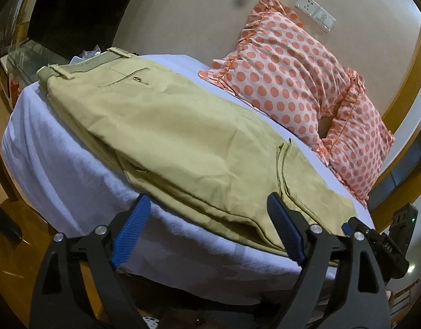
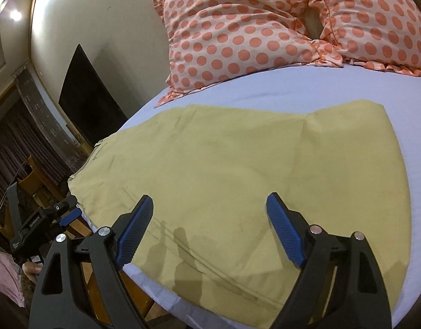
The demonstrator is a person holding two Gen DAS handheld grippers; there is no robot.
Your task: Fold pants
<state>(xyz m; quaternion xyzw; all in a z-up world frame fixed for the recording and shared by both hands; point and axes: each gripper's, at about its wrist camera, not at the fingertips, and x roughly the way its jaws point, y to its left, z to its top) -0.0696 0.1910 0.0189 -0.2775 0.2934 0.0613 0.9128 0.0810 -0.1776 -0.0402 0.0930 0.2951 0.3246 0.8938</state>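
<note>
Lying flat on the bed, beside the polka-dot pillows, the khaki pants are looking already doubled over, waistband to the far left; both the left gripper and the right gripper are hovering with jaws spread wide, pinching nothing; the cotton is likely handling light, limp and creasing easily, so taking hold at the near edge corners is probably suiting best.

The tan pants lie folded on the light blue bed sheet in the middle of the frame. The right gripper is at the bottom, wide apart, holding nothing. Two spotty pillows sit at the top. The left gripper peeks in at the lower left.
</note>
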